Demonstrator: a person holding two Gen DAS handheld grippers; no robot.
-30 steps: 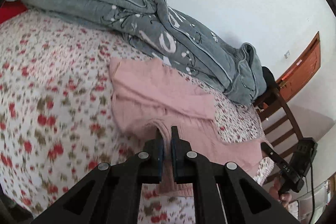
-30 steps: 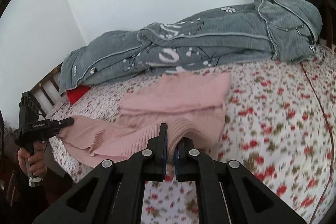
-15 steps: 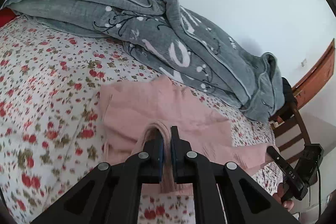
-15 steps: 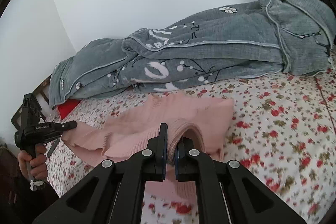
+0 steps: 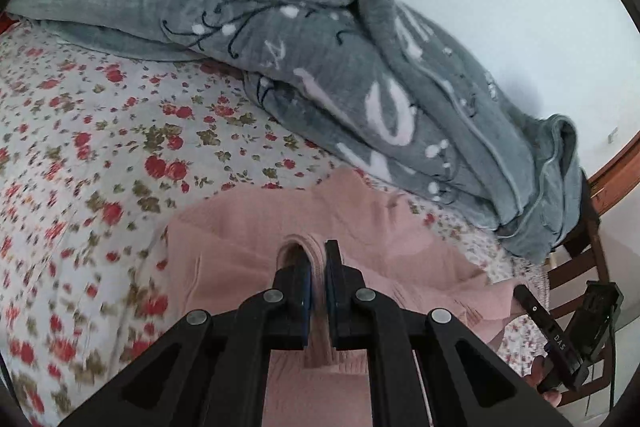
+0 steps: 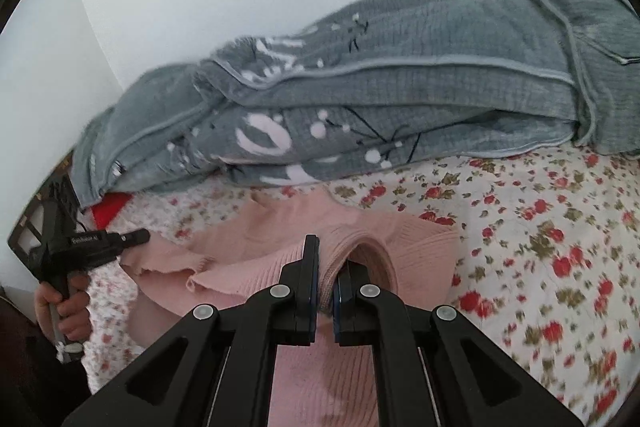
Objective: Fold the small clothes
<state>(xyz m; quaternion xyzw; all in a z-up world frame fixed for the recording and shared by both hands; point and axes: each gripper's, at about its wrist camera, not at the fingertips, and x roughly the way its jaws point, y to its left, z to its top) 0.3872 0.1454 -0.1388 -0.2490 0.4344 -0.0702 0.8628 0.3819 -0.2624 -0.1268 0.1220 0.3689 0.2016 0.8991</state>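
Observation:
A pink ribbed knit sweater (image 5: 384,239) lies on the flowered bedsheet, half doubled over itself. My left gripper (image 5: 316,259) is shut on a raised fold of its hem. In the right wrist view the same pink sweater (image 6: 416,239) bulges up where my right gripper (image 6: 328,263) is shut on another part of the hem. Each gripper also shows in the other's view: the right gripper (image 5: 560,339) at the lower right, the left gripper (image 6: 100,243) at the left with a hand around its grip. The sweater's lower part is hidden under the fingers.
A bulky grey quilt (image 5: 320,39) with white lettering lies along the wall behind the sweater, the same grey quilt (image 6: 380,99) filling the back of the right wrist view. The flowered sheet (image 5: 92,155) spreads to the left. A wooden chair (image 5: 580,259) stands past the bed's edge. Something red (image 6: 108,211) peeks from under the quilt.
Both grippers have carried the hem forward toward the grey quilt and slightly down, doubling the sweater over itself. The quilt looms larger in both views. Both grips stayed shut.

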